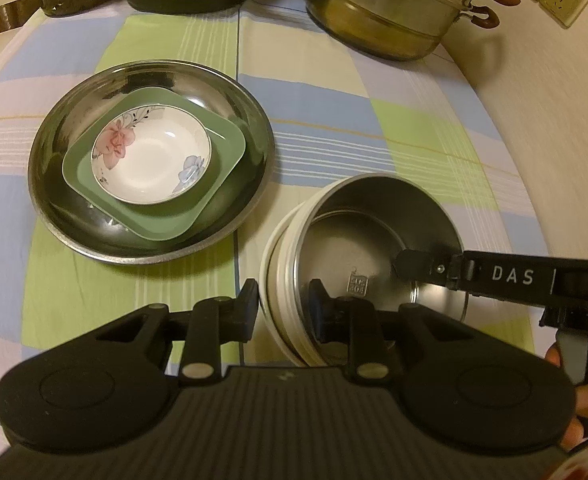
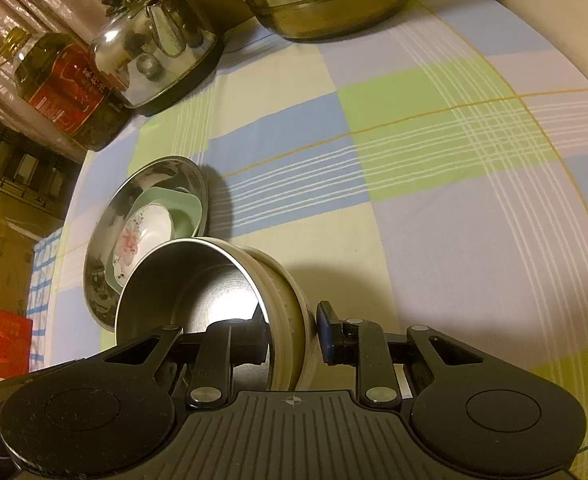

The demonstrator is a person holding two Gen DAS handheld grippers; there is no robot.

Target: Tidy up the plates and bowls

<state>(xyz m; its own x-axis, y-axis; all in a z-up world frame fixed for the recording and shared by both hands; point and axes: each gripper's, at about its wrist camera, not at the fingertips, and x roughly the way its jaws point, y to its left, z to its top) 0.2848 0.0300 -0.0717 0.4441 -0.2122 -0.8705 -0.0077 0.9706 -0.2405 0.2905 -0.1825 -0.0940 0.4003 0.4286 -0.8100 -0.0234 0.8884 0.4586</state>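
Both hand-held grippers grasp one tilted steel bowl (image 1: 378, 240) with a cream outer wall: the left hand-held gripper (image 1: 281, 312) pinches its near rim, the right hand-held gripper (image 2: 294, 336) its opposite rim. The bowl sits on the checked desk (image 1: 334, 120) just beside a steel plate (image 1: 53, 152) holding a green dish (image 1: 221, 148) and a floral bowl (image 1: 149, 168).

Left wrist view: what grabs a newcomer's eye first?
The tilted steel bowl with a cream outer shell, near front, its rim pinched by both the left tool and the right tool. Then the flowered bowl, nested in a green dish inside a wide steel plate, left.
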